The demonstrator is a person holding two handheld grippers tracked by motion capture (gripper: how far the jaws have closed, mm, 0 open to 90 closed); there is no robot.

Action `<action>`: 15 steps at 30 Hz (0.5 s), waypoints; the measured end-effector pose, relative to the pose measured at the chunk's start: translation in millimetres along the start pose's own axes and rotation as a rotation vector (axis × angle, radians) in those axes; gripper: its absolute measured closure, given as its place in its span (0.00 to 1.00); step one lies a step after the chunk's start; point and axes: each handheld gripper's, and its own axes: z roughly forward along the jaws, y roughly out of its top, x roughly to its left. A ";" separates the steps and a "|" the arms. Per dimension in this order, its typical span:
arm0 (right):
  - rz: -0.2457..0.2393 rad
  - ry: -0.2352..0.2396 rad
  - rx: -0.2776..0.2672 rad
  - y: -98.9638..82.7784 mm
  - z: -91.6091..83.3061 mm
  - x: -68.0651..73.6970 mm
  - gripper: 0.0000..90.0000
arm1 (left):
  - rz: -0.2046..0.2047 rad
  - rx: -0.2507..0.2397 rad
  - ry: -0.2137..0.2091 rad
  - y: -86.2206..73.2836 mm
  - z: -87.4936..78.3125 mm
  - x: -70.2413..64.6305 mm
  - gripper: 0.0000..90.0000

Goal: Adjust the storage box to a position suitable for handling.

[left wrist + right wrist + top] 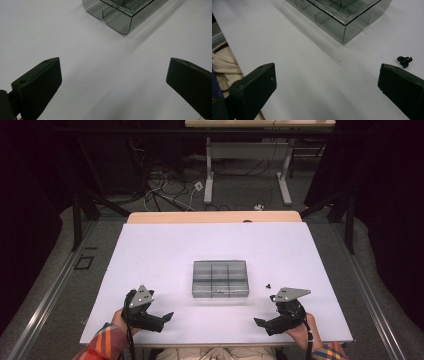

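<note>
- While both hands rest near the front edge of the white table (pixel 150 245), the see-through box (pixel 220 278) sits in the middle of it, between the two grippers and a bit farther away from the person.
- The box is grey and clear, with little walls inside that split it into small rooms. From the high view they look like two rows of three.
- The left gripper (pixel 168 316) is at the front left of the table. Its jaws are spread wide apart — nothing is between them but bare table. They point toward the middle.
- From the left gripper view, a rounded corner of the box (pixel 117 17) is up ahead, well apart from the jaws.
- The right gripper (pixel 259 322) is at the front right. Its jaws are wide apart too, and they hold nothing. They point toward the left gripper.
- A tiny black part (pixel 268 285) lies on the table just to the right of the box, not touching it — near the right gripper.
- From the right gripper view, the tiny black part (pixel 404 60) lies just above the right-hand jaw, and the box (pixel 344 17) is farther off. I cannot tell what the little part is; it is too small.
- Plaid sleeves (pixel 102 345) show at the bottom of the high view.
</note>
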 end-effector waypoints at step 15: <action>0.030 0.023 -0.007 10.3 12.0 6.6 0.04 | -0.006 0.007 -0.006 0.2 1.4 0.3 0.00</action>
